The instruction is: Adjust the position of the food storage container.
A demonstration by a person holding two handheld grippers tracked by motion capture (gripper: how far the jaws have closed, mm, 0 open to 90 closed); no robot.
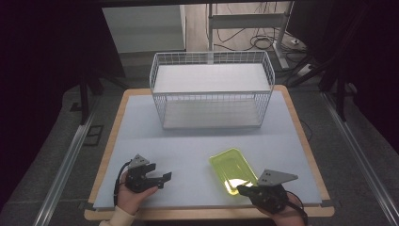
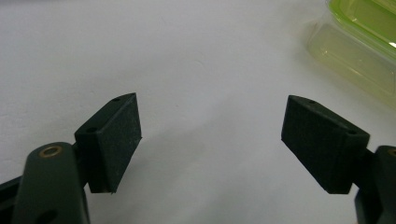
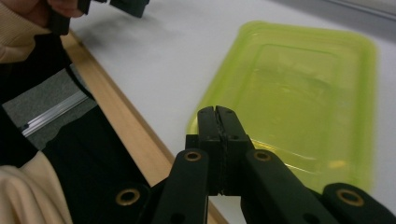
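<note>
While the left hand-held gripper (image 1: 162, 179) gapes empty, the right hand-held gripper (image 3: 217, 116), pinched shut, hides the green lid's (image 3: 299, 93) near edge.

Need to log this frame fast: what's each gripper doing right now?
Left gripper: open, nothing between its jaws.
Right gripper: closed, jaws pressed together, holding nothing, at the near edge of the green container.

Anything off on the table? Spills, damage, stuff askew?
Nothing spilled or damaged. The yellow-green container sits at an angle to the table edge, near the shut right claw. The wire basket stands upright and square. The left claw is open over bare mat.
</note>
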